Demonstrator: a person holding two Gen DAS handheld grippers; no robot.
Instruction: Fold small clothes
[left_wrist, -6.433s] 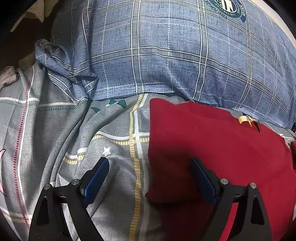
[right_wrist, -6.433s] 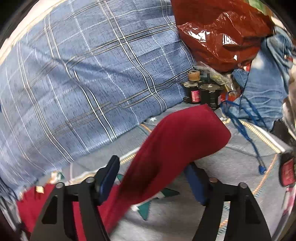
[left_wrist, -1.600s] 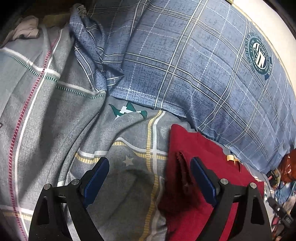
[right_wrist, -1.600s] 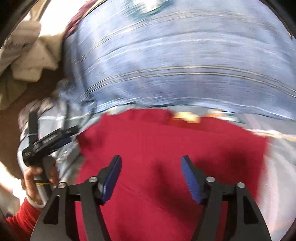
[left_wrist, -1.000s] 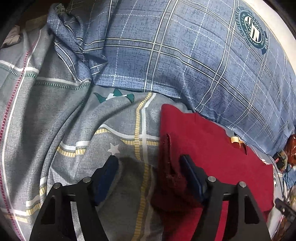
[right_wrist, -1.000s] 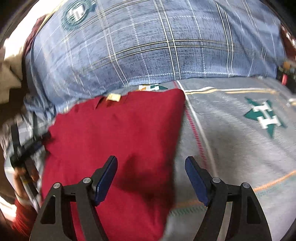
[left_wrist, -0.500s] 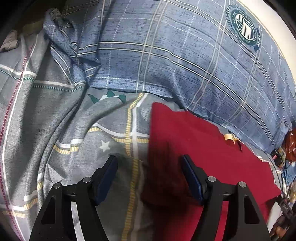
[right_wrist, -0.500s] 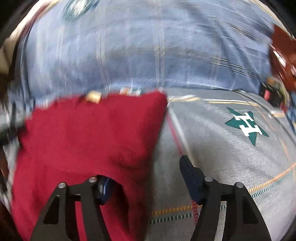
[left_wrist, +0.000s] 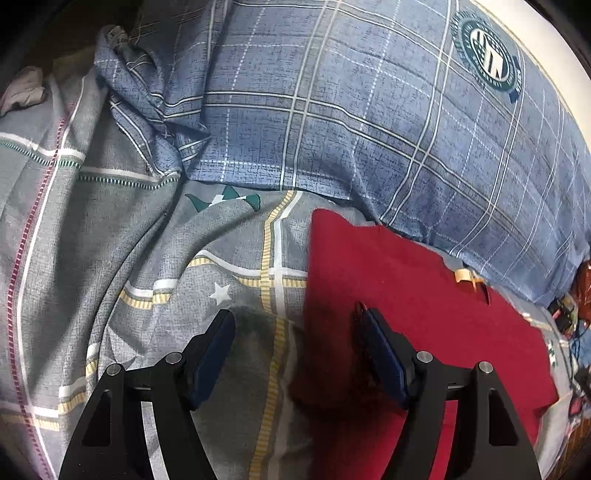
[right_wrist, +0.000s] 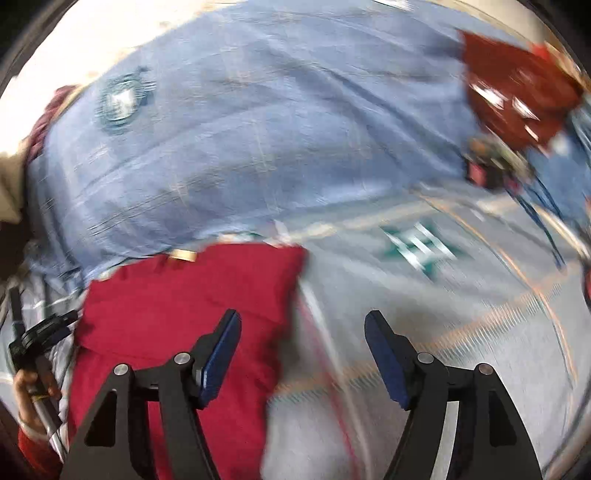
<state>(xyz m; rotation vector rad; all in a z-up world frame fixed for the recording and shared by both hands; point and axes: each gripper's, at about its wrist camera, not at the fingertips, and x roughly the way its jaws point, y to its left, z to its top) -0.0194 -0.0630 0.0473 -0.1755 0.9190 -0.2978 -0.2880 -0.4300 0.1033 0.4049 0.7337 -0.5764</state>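
A red garment (left_wrist: 413, 302) lies flat on the grey patterned bedsheet (left_wrist: 155, 266), folded to a rough rectangle with a tan neck label (left_wrist: 463, 275) at its far edge. My left gripper (left_wrist: 295, 343) is open and straddles the garment's left edge, its right finger over the cloth. In the blurred right wrist view the red garment (right_wrist: 184, 295) lies at the left. My right gripper (right_wrist: 301, 343) is open and empty over the garment's right edge, its left finger above the cloth. The left gripper's handle (right_wrist: 40, 332) and the hand holding it show at the far left.
A blue plaid pillow (left_wrist: 369, 110) lies along the garment's far side. A red plastic bag (right_wrist: 517, 85), small dark bottles (right_wrist: 491, 166) and blue cords (right_wrist: 546, 221) sit at the far right. A pale cloth (left_wrist: 22, 88) lies at the far left.
The raised fold at the garment's left edge now lies flat. My right gripper has lifted off the cloth and swung right. Both grippers stay open.
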